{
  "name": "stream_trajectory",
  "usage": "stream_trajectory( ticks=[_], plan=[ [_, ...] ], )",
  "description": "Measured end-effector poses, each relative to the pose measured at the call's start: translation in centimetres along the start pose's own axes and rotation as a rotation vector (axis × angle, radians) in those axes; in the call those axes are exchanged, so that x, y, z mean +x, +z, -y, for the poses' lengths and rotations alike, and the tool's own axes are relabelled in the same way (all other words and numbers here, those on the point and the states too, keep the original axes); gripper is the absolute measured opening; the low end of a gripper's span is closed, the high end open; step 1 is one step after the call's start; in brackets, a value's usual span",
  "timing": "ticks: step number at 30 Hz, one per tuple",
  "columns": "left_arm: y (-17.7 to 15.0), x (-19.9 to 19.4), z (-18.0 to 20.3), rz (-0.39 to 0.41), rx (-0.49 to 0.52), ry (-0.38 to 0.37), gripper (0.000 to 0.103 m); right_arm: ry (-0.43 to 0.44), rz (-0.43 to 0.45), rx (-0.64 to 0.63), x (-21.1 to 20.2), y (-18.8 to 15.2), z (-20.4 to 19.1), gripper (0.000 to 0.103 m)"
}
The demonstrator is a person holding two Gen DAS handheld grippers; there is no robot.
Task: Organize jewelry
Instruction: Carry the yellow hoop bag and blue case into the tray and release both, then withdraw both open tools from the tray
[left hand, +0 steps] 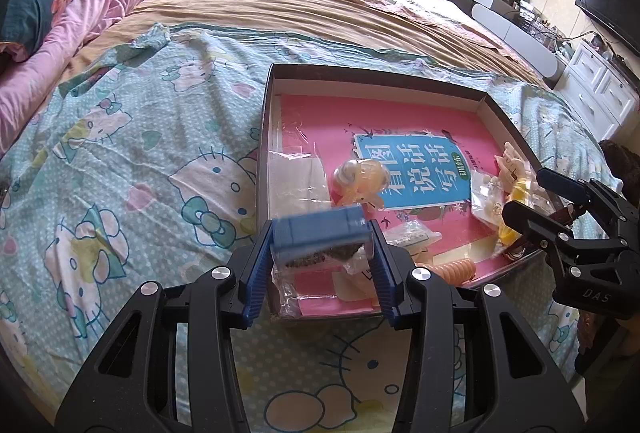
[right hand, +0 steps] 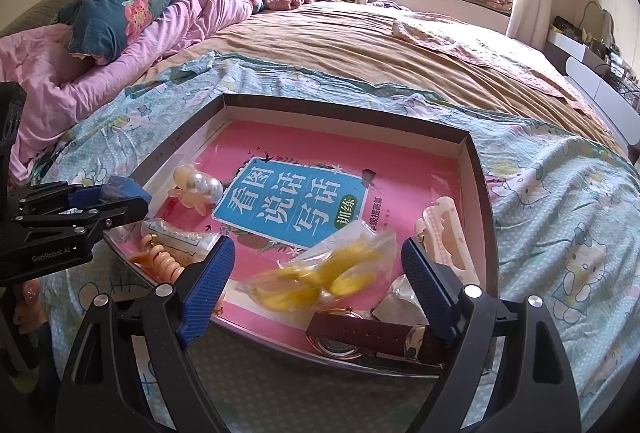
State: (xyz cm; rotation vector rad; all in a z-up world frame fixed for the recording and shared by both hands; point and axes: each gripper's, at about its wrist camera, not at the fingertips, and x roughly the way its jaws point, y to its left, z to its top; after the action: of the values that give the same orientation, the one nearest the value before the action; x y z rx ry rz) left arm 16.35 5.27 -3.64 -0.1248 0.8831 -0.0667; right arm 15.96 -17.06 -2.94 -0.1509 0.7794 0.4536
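A shallow dark box (left hand: 502, 113) lies on the bed with a pink book (left hand: 404, 121) in its bottom. My left gripper (left hand: 322, 237) is shut on a small blue box (left hand: 320, 233) and holds it over the box's near left corner. My right gripper (right hand: 318, 261) is open over the near edge, its fingers on either side of a clear bag of yellow pieces (right hand: 320, 279). In the box lie a pearl hair clip (right hand: 198, 187), an orange spiral hair tie (right hand: 168, 265), a cream claw clip (right hand: 444, 237), a brown-strap watch (right hand: 368, 339) and small clear bags (left hand: 296, 169).
The box (right hand: 478, 185) rests on a Hello Kitty blanket (left hand: 132, 153). Pink bedding and pillows (right hand: 132, 33) lie at the far left. A white dresser (left hand: 600, 89) and a TV (left hand: 608, 5) stand on the right. The right gripper shows in the left wrist view (left hand: 536, 193).
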Motion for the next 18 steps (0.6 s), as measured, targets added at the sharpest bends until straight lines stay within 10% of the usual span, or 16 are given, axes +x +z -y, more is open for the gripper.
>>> stream_trajectory(
  ticks=[18],
  plan=[
    [0.2,-1.3,0.1,0.023,-0.005,-0.009,0.050,-0.019,0.048,0.039,-3.3,-0.4,1.2,0.091]
  ],
)
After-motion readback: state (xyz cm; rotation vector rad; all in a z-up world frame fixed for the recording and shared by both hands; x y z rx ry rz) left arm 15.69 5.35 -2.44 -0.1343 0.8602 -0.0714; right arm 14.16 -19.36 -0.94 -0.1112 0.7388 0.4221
